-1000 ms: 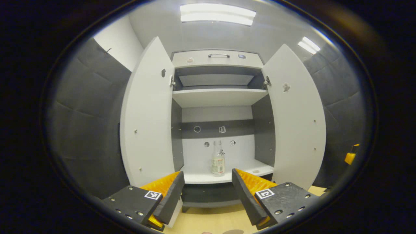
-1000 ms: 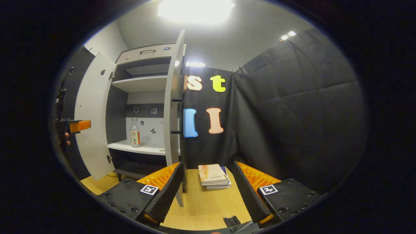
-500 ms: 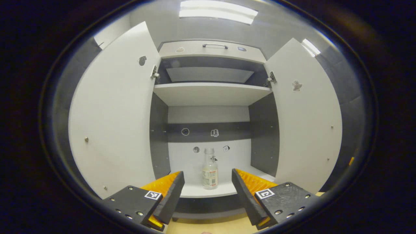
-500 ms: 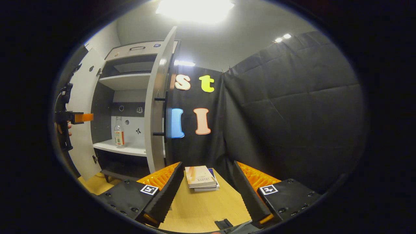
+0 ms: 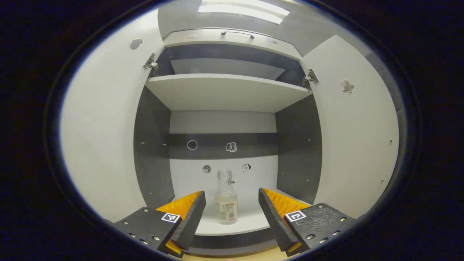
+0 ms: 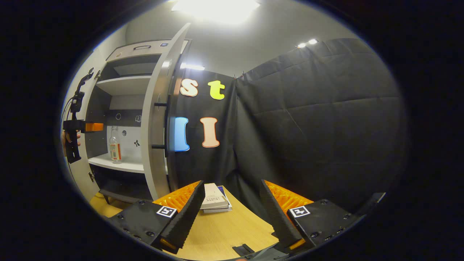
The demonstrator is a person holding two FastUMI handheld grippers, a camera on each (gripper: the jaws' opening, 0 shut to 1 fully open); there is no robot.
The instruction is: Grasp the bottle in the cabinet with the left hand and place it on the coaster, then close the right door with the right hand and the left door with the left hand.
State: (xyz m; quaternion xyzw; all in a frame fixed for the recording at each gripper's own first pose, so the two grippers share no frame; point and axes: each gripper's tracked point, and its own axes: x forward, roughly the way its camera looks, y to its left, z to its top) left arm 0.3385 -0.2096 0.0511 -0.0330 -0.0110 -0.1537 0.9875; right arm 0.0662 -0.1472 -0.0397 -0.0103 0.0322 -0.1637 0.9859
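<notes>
In the left gripper view, the left door (image 5: 105, 127) of the cabinet (image 5: 232, 92) stands swung wide, and the left gripper (image 5: 232, 214) hangs in front of the lower compartment with its jaws spread and nothing between them. The clear bottle (image 5: 226, 197) stands upright on the lower shelf (image 5: 250, 224), capless, centred in the gap between the two fingers but farther in, not yet touched. The right door (image 5: 357, 137) is open on the far side. To do the reach well, the gripper should probably go straight in and level, so both fingers pass either side of the bottle's labelled body without nudging it, and close low on the body rather than the narrow neck; the upper shelf (image 5: 228, 90) leaves room above for the lift. In the right gripper view, the left gripper (image 6: 95, 127) and a hand (image 6: 70, 137) show near the cabinet's mouth, just short of the bottle (image 6: 115, 146); the right door (image 6: 157, 119) shows edge-on with its handle (image 6: 165, 125), and the right gripper (image 6: 230, 214) hangs open and empty over the wooden table (image 6: 221, 235), near a stack of books (image 6: 214, 197). The coaster cannot be made out.
</notes>
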